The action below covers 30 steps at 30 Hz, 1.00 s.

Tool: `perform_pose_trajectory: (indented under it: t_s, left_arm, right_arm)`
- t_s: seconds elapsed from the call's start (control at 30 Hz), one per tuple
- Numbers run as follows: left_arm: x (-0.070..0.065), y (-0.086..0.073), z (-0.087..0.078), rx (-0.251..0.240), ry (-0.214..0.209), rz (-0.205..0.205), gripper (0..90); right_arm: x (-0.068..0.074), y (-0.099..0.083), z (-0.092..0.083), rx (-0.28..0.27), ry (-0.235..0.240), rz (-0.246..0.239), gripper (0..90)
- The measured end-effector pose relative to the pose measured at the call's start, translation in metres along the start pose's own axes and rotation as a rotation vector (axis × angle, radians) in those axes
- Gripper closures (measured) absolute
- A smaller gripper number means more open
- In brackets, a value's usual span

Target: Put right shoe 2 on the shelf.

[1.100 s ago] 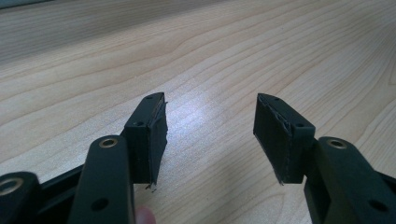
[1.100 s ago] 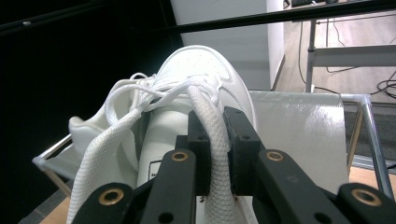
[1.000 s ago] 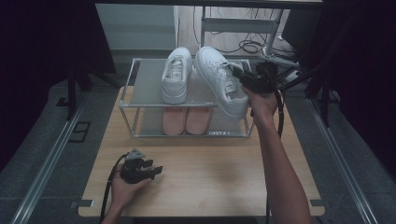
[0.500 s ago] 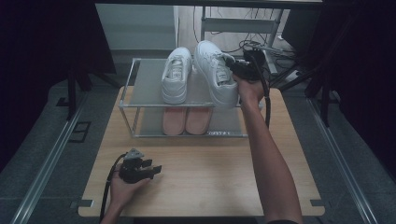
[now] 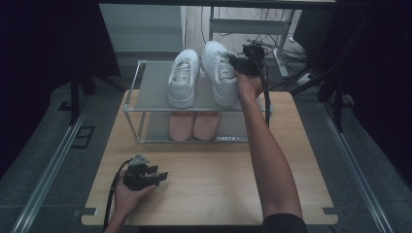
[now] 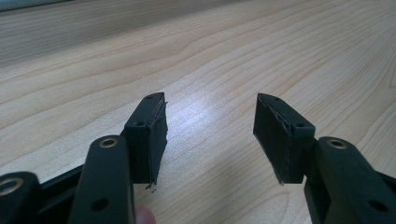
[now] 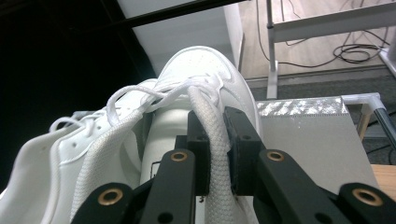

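- Left gripper [image 5: 158, 175] is rested low on the near part of the table [image 5: 218, 194], held in the left hand [image 5: 128, 194]; jaws are parted wide over bare wood with nothing between them, as the left gripper view confirms [image 6: 210, 140].
- No shift is noted in that hand against the earlier frames; it is judged idle for this step.
- Right arm [image 5: 265, 150] is stretched across the table to the shoe rack [image 5: 133, 92] at the far edge.
- Right gripper [image 5: 238, 65] is closed on the padded collar at the inner side of the right white shoe [image 5: 221, 73]; in the right gripper view the collar is seen pinched between the pads [image 7: 215, 154].
- A second ago this shoe was placed further to the right on the top shelf and skewed; now it is carried leftwards and set close beside the left white shoe [image 5: 183, 77], nearly parallel.
- The pair is thus judged almost squared up on the top shelf; release appears to be what is left.
- Pink shoes [image 5: 194, 125] are seen on the lower shelf, unmoved.
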<state>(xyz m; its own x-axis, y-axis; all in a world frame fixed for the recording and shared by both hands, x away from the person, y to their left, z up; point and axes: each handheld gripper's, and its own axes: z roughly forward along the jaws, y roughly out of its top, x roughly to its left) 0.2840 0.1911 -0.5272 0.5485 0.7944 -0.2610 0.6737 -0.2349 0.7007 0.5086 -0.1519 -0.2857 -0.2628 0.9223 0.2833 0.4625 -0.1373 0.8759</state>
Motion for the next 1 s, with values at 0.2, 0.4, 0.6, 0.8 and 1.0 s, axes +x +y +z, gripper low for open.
perform_pose_trajectory:
  t_s: [0.2, 0.4, 0.6, 0.8, 1.0]
  left_arm:
    - [0.001, 0.000, -0.001, -0.005, -0.003, 0.004, 45.2]
    - [0.000, 0.000, 0.000, -0.001, -0.004, 0.007, 45.1]
    - [0.000, -0.001, 0.002, 0.003, -0.005, 0.006, 45.2]
    - [-0.003, -0.001, 0.004, 0.010, -0.007, 0.007, 45.1]
    - [-0.004, -0.001, 0.003, 0.007, -0.004, 0.008, 45.1]
  right_arm:
    - [0.006, 0.003, 0.016, 0.012, -0.040, 0.018, 81.2]
    - [0.009, -0.002, 0.034, 0.033, -0.075, 0.030, 80.4]
    - [0.012, -0.011, 0.046, 0.056, -0.059, 0.011, 68.9]
    - [0.010, -0.006, 0.031, 0.009, -0.010, -0.006, 56.4]
    - [0.002, -0.008, 0.003, -0.015, 0.037, -0.051, 56.8]
